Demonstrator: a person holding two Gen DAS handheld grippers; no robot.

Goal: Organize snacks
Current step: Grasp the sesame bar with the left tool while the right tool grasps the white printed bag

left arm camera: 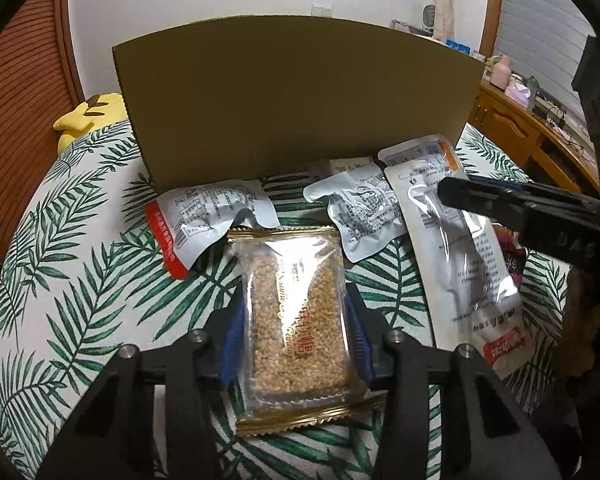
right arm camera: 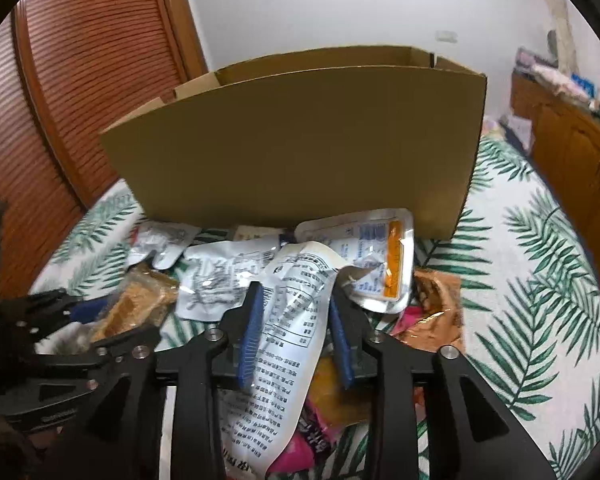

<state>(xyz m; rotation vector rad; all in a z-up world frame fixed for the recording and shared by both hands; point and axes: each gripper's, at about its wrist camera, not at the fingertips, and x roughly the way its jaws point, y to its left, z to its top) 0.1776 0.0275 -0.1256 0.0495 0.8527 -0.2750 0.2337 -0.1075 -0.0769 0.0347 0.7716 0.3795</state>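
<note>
A clear, gold-edged sesame candy packet point(left arm camera: 298, 316) lies on the leaf-print cloth point(left arm camera: 80, 240). My left gripper point(left arm camera: 296, 300) is shut on it, its blue pads pressing both long sides. A long white packet point(right arm camera: 292, 320) with printed text lies between the jaws of my right gripper point(right arm camera: 296, 290). Those jaws stand open, with a gap beside the packet. In the left wrist view the same long white packet point(left arm camera: 460, 272) sits at the right under the right gripper's fingers point(left arm camera: 500, 200). An open cardboard box point(left arm camera: 300, 100) point(right arm camera: 292, 140) stands upright just behind the snacks.
Loose snacks lie before the box: a red-edged silver packet point(left arm camera: 196, 220), a crumpled silver packet point(left arm camera: 364, 212), an orange-striped packet point(right arm camera: 380, 256), and pink and copper wrappers point(right arm camera: 432, 312). A yellow plush point(left arm camera: 88, 116) sits far left. A wooden cabinet point(left arm camera: 520, 128) stands right.
</note>
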